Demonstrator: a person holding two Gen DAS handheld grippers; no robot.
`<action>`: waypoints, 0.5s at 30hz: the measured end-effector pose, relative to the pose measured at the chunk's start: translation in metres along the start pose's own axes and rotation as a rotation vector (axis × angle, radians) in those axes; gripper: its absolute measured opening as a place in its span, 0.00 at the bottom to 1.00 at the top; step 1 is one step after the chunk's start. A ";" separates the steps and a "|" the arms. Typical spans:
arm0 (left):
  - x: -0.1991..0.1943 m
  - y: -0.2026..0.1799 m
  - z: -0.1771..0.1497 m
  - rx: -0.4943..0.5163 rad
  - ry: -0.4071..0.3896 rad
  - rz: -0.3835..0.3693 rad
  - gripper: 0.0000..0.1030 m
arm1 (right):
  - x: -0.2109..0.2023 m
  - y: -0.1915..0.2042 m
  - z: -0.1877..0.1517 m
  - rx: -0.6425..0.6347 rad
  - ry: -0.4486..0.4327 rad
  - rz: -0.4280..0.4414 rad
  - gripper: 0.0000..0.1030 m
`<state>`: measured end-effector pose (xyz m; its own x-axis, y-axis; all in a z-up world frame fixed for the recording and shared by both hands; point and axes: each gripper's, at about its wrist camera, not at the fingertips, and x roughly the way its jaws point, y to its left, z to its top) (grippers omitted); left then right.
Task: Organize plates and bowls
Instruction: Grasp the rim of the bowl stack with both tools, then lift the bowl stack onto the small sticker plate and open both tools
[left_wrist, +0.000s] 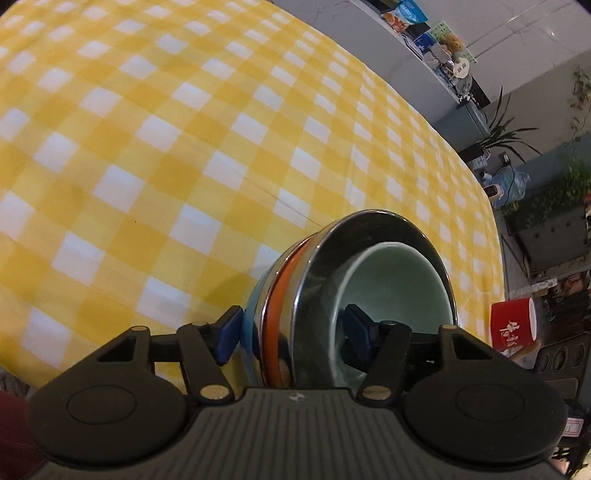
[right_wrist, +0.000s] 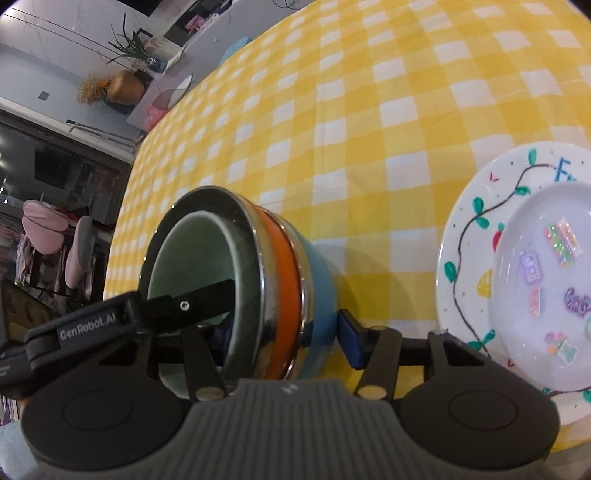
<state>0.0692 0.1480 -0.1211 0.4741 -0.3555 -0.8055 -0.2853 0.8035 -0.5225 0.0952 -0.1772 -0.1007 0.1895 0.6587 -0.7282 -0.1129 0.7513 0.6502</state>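
A nested stack of bowls (left_wrist: 295, 295) sits low over the yellow checked cloth: a pale green bowl (left_wrist: 399, 280) inside a steel bowl, then an orange band and a blue bowl (right_wrist: 317, 273) outermost. My left gripper (left_wrist: 291, 328) straddles the stack's wall, one blue pad (left_wrist: 229, 332) on the blue outside and the other inside the green bowl. My right gripper (right_wrist: 286, 338) clamps the opposite side the same way, with its outer pad (right_wrist: 349, 338) against the blue bowl. The left gripper's black finger (right_wrist: 199, 301) shows reaching into the green bowl. I cannot tell whether the stack touches the cloth.
A painted white plate (right_wrist: 465, 236) with a smaller sticker-covered plate (right_wrist: 546, 288) on it lies just right of the stack. The checked tablecloth (left_wrist: 147, 147) stretches far beyond. A red mug (left_wrist: 513, 325), plants and shelves stand past the table's edge.
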 end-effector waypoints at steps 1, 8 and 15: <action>-0.001 -0.001 -0.001 0.003 -0.007 0.004 0.67 | 0.000 0.000 -0.001 0.002 -0.005 -0.001 0.52; -0.004 0.001 0.000 -0.011 0.002 0.016 0.65 | -0.003 -0.003 -0.007 0.014 -0.029 0.011 0.51; -0.024 -0.017 0.003 0.021 -0.027 -0.037 0.65 | -0.031 0.009 -0.007 -0.020 -0.086 0.022 0.51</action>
<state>0.0652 0.1441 -0.0920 0.5064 -0.3727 -0.7776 -0.2495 0.7998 -0.5459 0.0818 -0.1902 -0.0736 0.2699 0.6694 -0.6922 -0.1371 0.7382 0.6605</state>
